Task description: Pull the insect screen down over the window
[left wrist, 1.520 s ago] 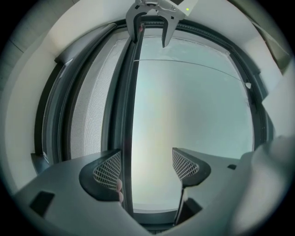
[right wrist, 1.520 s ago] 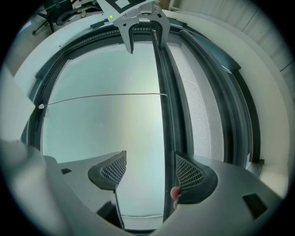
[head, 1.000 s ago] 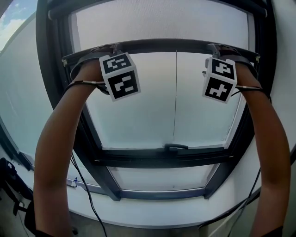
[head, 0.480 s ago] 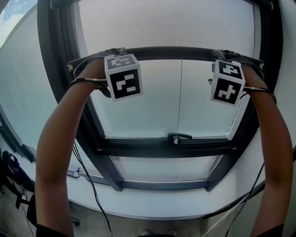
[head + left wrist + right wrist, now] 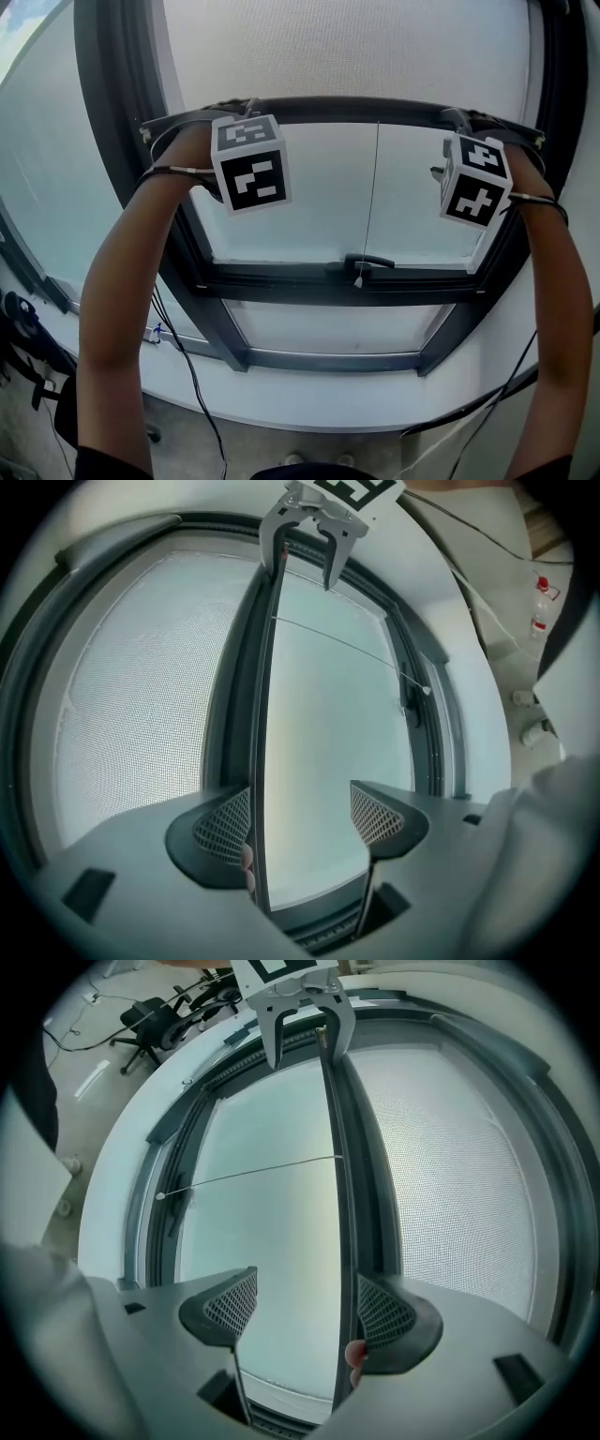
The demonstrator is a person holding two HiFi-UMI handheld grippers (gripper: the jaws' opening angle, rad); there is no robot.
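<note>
- The insect screen [image 5: 347, 47] covers the upper part of the window. Its dark bottom bar [image 5: 347, 110] runs across the head view from one marker cube to the other, inside the dark window frame [image 5: 108, 84].
- The left gripper [image 5: 300, 813] is open. The bar passes between its jaws and lies against one pad, with the other pad well apart from it; a fingertip [image 5: 247, 860] shows beside the bar.
- The right gripper [image 5: 305, 1307] is open in the same way, with the bar close against one pad and a fingertip [image 5: 354, 1354] just under it.
- Each gripper sits astride one end of the bar and shows at the far end in the other's view.
- A thin pull cord [image 5: 372, 197] hangs from the bar in front of the glass.
- The window handle [image 5: 367, 260] juts from the lower rail of the sash, below the bar and between the two forearms; the cord's end dangles just beside it.
- A white sill [image 5: 309, 398] curves below the window, with cables [image 5: 190, 370] trailing over it.
- An office chair [image 5: 155, 1009] stands off in the room.
- Against a second ago, the bar sits closer to the handle and more mesh shows above it.
- The cord's end, then about level with the handle, now hangs slightly below it.
</note>
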